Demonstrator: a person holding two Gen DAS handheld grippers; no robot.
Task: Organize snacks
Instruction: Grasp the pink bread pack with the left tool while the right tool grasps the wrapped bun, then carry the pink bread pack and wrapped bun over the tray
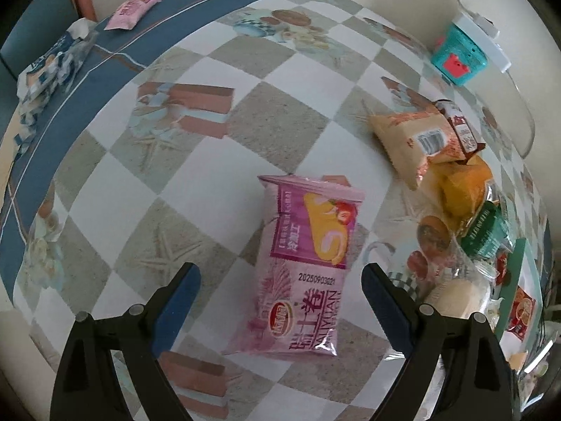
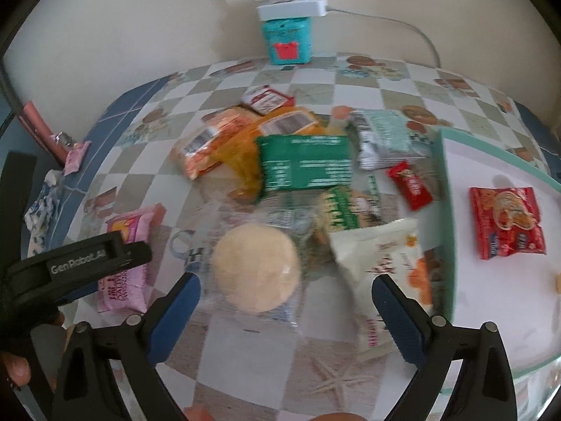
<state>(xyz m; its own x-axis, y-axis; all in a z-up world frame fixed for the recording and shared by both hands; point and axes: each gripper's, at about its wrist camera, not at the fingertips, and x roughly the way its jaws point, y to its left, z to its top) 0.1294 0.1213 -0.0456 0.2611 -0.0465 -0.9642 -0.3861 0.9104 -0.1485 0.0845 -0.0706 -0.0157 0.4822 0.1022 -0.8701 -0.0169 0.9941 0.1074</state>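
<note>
A pink roll-cake packet (image 1: 298, 266) lies flat on the checked tablecloth (image 1: 196, 161). My left gripper (image 1: 280, 268) hangs open over its lower half, one finger on each side, pads clear of it. My right gripper (image 2: 285, 280) is open above a round pale bun in a clear wrapper (image 2: 256, 266), which sits between the fingers without being pressed. The bun is at the near edge of a snack pile: a green packet (image 2: 305, 165), orange packets (image 2: 210, 144), a white packet (image 2: 385, 256) and a small red bar (image 2: 410, 186). The same pink packet (image 2: 129, 245) shows at the left, under the left gripper's black body.
A teal-rimmed tray (image 2: 448, 210) at the right holds a red snack packet (image 2: 505, 221). A teal box (image 2: 285, 40) with a white power strip on top stands by the wall. Another pink packet (image 1: 131, 12) and a blue-white packet (image 1: 52, 66) lie at the table's far left.
</note>
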